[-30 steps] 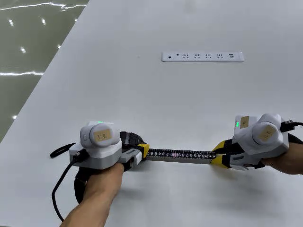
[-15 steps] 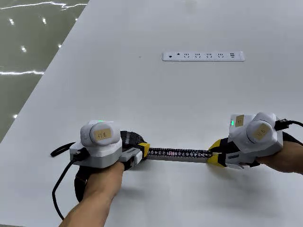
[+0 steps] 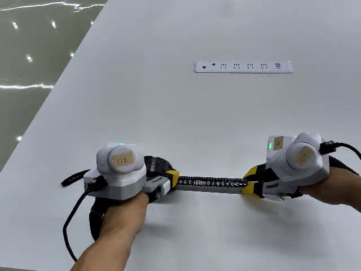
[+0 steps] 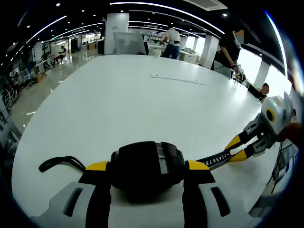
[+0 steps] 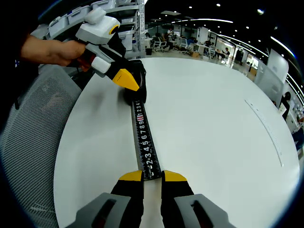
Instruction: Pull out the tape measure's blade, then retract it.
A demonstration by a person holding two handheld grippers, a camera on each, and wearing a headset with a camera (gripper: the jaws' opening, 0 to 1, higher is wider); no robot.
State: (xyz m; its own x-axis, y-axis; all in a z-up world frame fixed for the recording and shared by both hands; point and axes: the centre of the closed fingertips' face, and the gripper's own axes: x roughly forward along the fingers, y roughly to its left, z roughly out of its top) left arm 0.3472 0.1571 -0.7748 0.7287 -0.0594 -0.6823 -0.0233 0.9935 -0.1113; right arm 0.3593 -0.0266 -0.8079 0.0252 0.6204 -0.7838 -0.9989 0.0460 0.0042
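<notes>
The right gripper (image 3: 248, 182) is travelling across the table (image 3: 169, 101) toward its left edge, closing in on the tape measure's case (image 3: 158, 167). The blade (image 3: 211, 183) is sliding back into the case as the gripper comes, so the stretch of printed numbers lying bare between them is getting shorter. The person's right hand (image 3: 333, 189) is coming further into the head view.

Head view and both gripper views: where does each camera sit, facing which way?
Head view: on the headset, looking forward and down at the table; left hand, right hand show.
Left gripper view: on the left gripper, facing across the table, jaws around the tape case.
Right gripper view: on the right gripper, facing along the blade towards that case.
Both gripper views share the blade.
</notes>
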